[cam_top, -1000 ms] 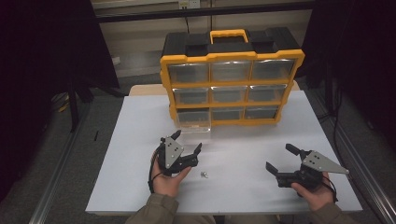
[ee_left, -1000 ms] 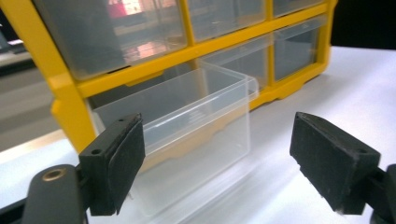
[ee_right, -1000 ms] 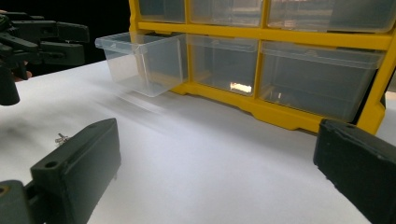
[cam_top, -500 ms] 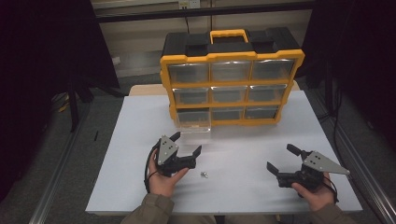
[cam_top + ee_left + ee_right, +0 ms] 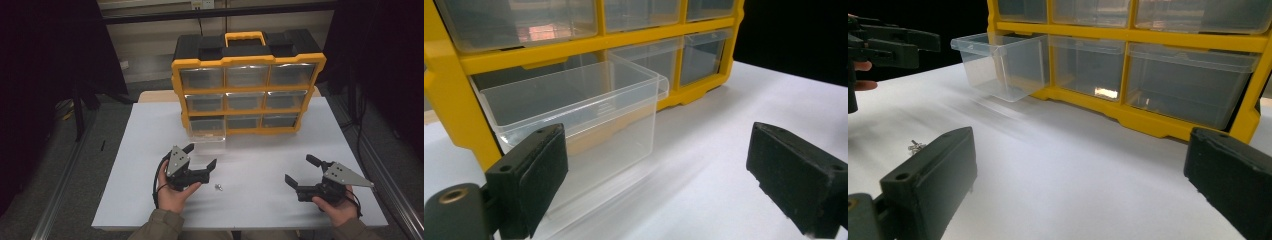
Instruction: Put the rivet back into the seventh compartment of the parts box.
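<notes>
1. A small metal screw [image 5: 218,187] lies on the smooth white table [image 5: 260,165], just beside the left gripper [image 5: 200,160].
2. Left gripper's jaws have just been opening, empty; right gripper [image 5: 300,172] gapes too.
3. Nine clear plastic drawers fill the yellow organizer [image 5: 176,80]; one drawer [image 5: 207,135] is pulled out.

No readable text anywhere (labels, brands, numbers included).

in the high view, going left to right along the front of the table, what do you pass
left claw → small screw → right claw
</notes>
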Action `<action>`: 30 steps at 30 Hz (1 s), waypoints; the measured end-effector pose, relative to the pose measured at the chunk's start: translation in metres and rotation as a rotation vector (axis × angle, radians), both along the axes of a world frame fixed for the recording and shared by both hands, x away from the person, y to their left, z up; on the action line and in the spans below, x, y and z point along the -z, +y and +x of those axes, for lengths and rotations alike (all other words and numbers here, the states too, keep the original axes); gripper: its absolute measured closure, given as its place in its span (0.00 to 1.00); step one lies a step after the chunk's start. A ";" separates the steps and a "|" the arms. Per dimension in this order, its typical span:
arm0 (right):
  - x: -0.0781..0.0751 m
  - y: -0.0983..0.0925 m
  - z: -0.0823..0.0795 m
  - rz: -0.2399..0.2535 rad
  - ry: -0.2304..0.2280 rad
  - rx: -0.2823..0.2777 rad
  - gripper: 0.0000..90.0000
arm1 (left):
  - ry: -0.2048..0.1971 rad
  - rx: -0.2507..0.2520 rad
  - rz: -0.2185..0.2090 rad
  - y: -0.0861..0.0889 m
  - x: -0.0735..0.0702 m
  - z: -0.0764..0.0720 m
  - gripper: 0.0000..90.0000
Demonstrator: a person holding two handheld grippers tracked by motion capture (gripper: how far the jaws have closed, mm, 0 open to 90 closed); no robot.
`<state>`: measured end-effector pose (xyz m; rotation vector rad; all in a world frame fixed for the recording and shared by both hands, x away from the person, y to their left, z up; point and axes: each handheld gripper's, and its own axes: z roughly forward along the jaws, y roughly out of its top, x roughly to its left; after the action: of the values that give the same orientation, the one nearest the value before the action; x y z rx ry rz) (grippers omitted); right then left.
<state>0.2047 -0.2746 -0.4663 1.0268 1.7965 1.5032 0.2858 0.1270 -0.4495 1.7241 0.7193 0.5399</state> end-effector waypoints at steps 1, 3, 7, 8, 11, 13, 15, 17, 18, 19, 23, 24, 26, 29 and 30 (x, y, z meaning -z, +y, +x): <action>0.000 0.000 0.000 0.007 0.001 -0.002 0.01 | 0.002 0.002 0.004 0.000 0.000 -0.001 0.10; -0.001 -0.001 -0.002 0.004 -0.001 -0.004 0.01 | 0.013 0.001 0.010 0.000 0.000 -0.002 0.10; -0.002 0.001 -0.003 0.002 -0.009 -0.005 0.01 | 0.034 0.018 0.007 0.003 0.001 -0.004 0.10; -0.002 0.001 -0.002 0.000 -0.010 -0.007 0.01 | 0.038 0.019 0.012 0.004 0.001 -0.004 0.10; -0.001 0.000 -0.002 0.000 -0.005 -0.010 0.01 | 0.053 0.030 0.015 0.007 0.002 -0.004 0.10; -0.001 0.000 -0.003 0.002 -0.004 -0.006 0.01 | 0.068 0.040 0.015 0.009 0.003 -0.004 0.10; -0.001 0.000 -0.003 -0.003 -0.001 -0.002 0.01 | 0.075 0.048 0.022 0.010 0.005 -0.004 0.10; -0.001 0.000 -0.003 -0.003 0.000 -0.001 0.01 | 0.090 0.054 0.030 0.011 0.006 -0.004 0.10; -0.001 0.000 -0.002 -0.003 -0.004 -0.004 0.01 | 0.092 0.056 0.032 0.012 0.006 -0.004 0.10; -0.001 0.000 -0.002 -0.002 -0.002 -0.006 0.01 | 0.095 0.058 0.035 0.012 0.006 -0.004 0.10; 0.000 0.001 -0.002 -0.001 -0.002 -0.009 0.01 | 0.115 0.077 0.042 0.011 0.007 -0.005 0.10; 0.000 0.000 -0.002 -0.003 -0.002 -0.010 0.01 | 0.117 0.084 0.049 0.011 0.008 -0.005 0.10; 0.000 0.000 -0.002 -0.002 -0.002 -0.010 0.01 | 0.132 0.093 0.045 0.010 0.009 -0.005 0.10; 0.000 0.001 -0.002 -0.004 0.004 -0.011 0.01 | 0.132 0.113 0.052 0.012 0.011 -0.005 0.10; 0.000 0.001 -0.001 -0.008 -0.004 -0.014 0.01 | 0.142 0.101 0.063 0.012 0.010 -0.006 0.10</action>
<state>0.2037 -0.2735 -0.4659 1.0087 1.8094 1.5038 0.2799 0.1388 -0.4597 1.8609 0.7168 0.3767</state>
